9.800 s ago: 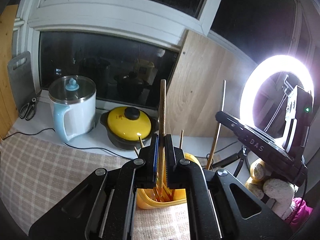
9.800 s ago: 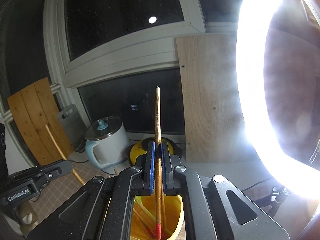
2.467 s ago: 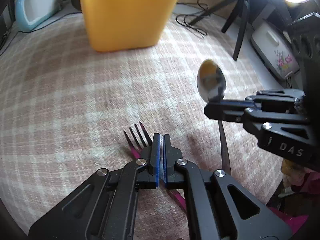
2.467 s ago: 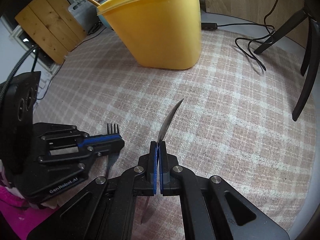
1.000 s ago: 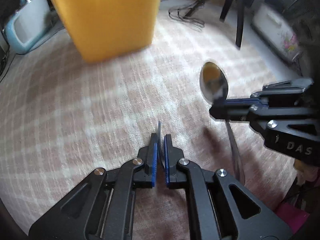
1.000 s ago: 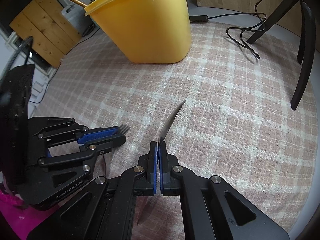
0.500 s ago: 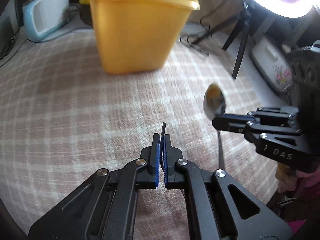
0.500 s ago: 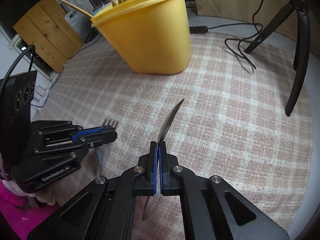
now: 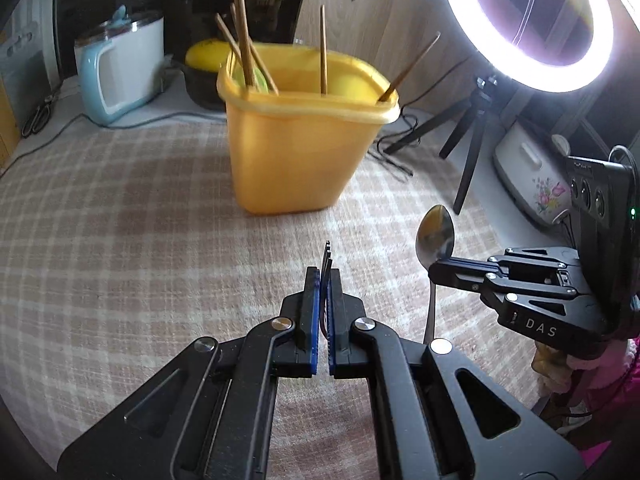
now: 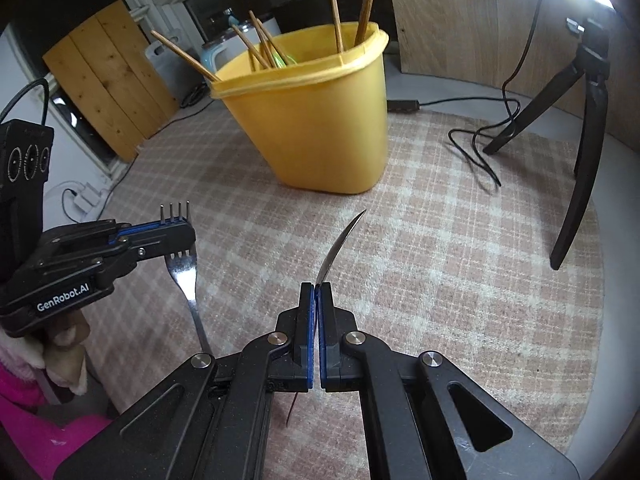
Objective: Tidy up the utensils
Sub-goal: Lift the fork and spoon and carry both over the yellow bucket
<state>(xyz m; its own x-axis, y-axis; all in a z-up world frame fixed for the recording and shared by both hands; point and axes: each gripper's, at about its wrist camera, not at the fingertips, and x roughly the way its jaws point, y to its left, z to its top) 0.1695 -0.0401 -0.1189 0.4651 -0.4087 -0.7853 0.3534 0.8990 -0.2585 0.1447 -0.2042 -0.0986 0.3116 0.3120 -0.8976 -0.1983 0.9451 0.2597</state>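
Above open checked cloth (image 9: 120, 240), each hand-held gripper clamps a utensil, fork (image 10: 182, 268) left, spoon (image 9: 435, 236) right, short of the yellow bin's rim (image 9: 308, 104).

Left gripper (image 9: 323, 276) clamped on a fork (image 9: 327, 258) — tines seen edge-on, protruding beyond the pads. Ahead stands a yellow bin (image 9: 298, 140) holding chopsticks (image 9: 244, 32). To its right, the right gripper (image 9: 438, 269) grips a spoon (image 9: 435, 236) — bowl upward, above the checked cloth (image 9: 120, 240).
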